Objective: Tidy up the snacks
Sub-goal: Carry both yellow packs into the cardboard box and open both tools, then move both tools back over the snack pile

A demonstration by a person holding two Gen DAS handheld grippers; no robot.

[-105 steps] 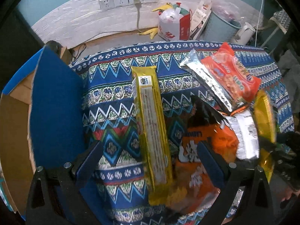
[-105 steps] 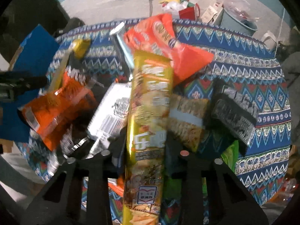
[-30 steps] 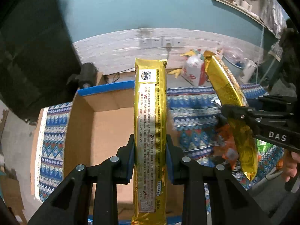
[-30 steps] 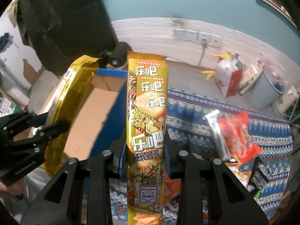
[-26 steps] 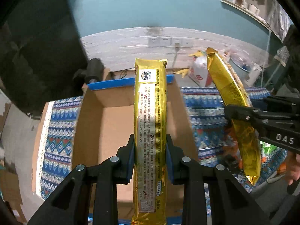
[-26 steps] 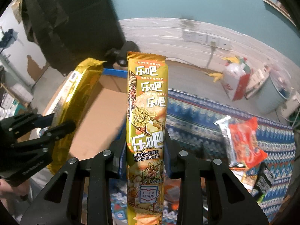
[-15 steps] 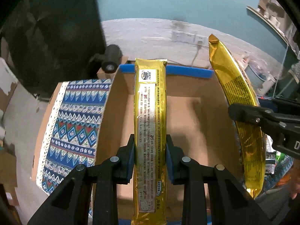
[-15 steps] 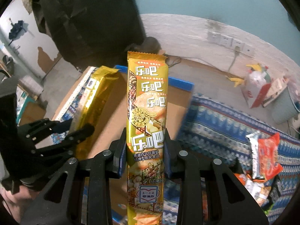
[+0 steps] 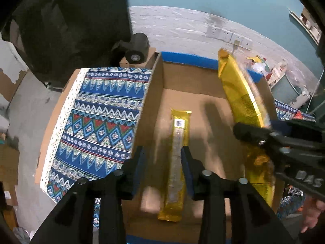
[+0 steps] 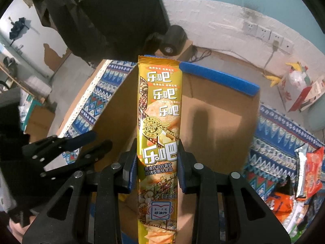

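A long gold snack packet (image 9: 177,162) lies loose on the floor of the cardboard box (image 9: 154,93), below my left gripper (image 9: 162,152). Its jaws are opening and the pads stand clear of the packet. In the right wrist view the left gripper (image 10: 101,139) hangs at the left with nothing between its fingers. My right gripper (image 10: 157,162) is shut on a yellow chip packet (image 10: 158,105) that stands upright over the box (image 10: 223,126). The left wrist view has that packet (image 9: 241,101) and the right gripper (image 9: 254,136) at the right.
The box has a blue top rim (image 10: 219,79) and sits on a patterned blue tablecloth (image 9: 97,122). More snack bags (image 10: 310,170) lie on the cloth to the right. A black cylinder (image 9: 137,49) sits behind the box. A person's hand (image 9: 310,213) holds the right gripper.
The left gripper let go of the gold packet, which dropped onto the box floor. Both grippers moved from beside the box to above it and sank a little.
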